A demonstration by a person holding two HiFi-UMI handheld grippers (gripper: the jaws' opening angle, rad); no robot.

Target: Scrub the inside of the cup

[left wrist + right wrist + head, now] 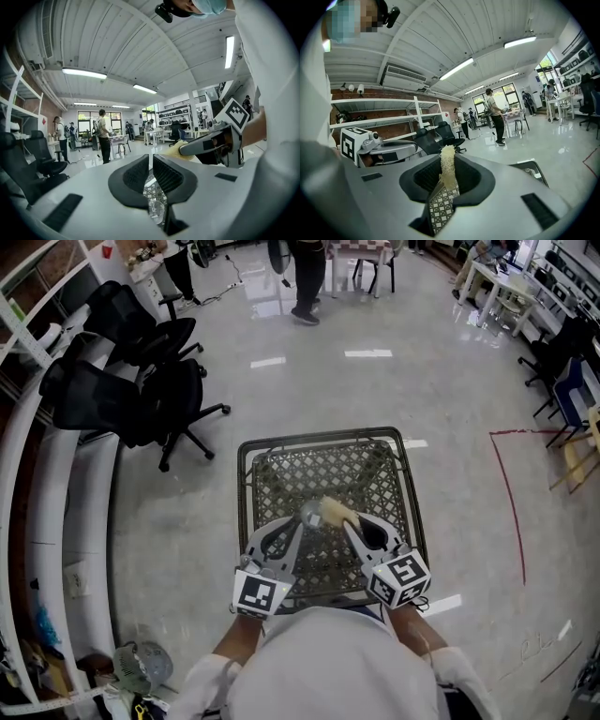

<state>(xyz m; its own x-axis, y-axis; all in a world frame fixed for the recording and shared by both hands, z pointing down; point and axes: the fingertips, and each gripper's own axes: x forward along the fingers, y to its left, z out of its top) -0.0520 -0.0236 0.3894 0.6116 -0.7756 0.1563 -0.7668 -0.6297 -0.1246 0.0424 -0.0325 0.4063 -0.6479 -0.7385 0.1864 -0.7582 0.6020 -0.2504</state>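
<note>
While your left gripper (298, 523) pinches the cup (311, 515) and your right gripper (349, 524) clamps the sponge (335, 511) beside it mid-frame, scrubbing looks unstarted.

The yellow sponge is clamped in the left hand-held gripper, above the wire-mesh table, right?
Wrong side. The yellow sponge is clamped in the right hand-held gripper, above the wire-mesh table; the right gripper view shows it between those jaws. The left hand-held gripper is shut on the clear cup.

The jaws of the left tool (151, 158) hide most of the cup (155, 209).
</note>
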